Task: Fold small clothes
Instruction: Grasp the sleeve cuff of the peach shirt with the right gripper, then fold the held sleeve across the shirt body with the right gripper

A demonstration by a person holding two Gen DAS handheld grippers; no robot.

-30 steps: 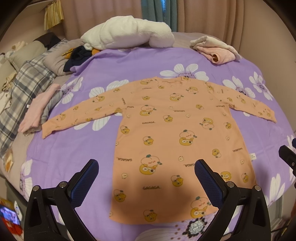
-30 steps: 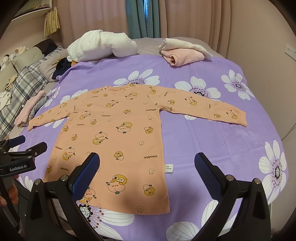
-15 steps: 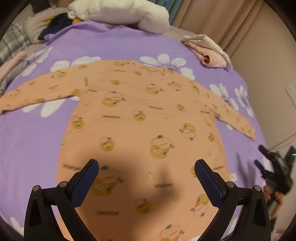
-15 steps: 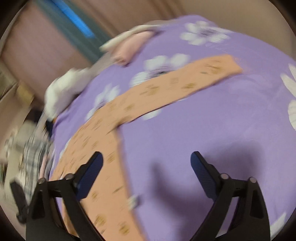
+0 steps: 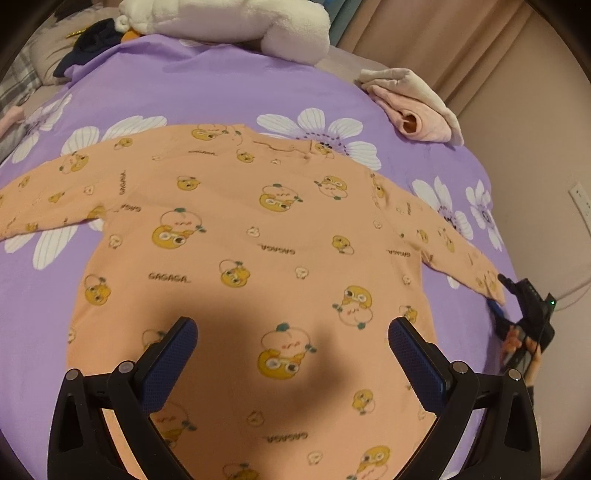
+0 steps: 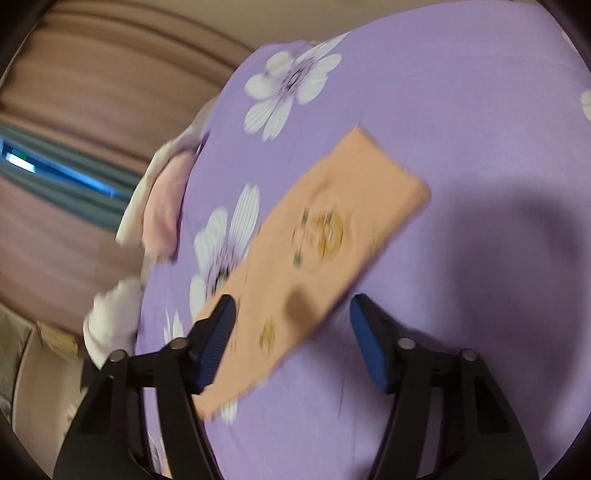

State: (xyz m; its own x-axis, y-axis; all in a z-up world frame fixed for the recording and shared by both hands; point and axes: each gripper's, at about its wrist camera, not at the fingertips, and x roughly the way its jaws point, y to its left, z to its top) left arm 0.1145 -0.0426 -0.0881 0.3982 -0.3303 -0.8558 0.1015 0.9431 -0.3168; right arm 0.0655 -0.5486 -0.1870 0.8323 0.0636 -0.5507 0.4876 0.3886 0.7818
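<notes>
An orange long-sleeved shirt, printed with yellow cartoon figures and the word GAGAGA, is lying flat and face up on a purple bedspread with white flowers. Both sleeves are extending outward to the sides, and the neckline is pointing toward the far end of the bed.

The left gripper is hovering over the lower body of the shirt with its blue-padded fingers spread wide. Nothing is sitting between the pads, and its shadow is falling on the fabric beneath.

The right gripper is positioned at the end of the shirt's right sleeve. Its fingers are standing wide apart, one on each side of the sleeve, with the cuff lying beyond the tips. The right wrist view is blurred, so whether the pads are touching the fabric cannot be determined. In the left wrist view, the same gripper is appearing at the right edge, just beside the sleeve cuff, held in the person's hand.

A folded pink and cream garment is resting near the far right corner of the bedspread, well apart from the shirt. A white plush bundle is lying along the far end, with a dark item just beside it on the left.
</notes>
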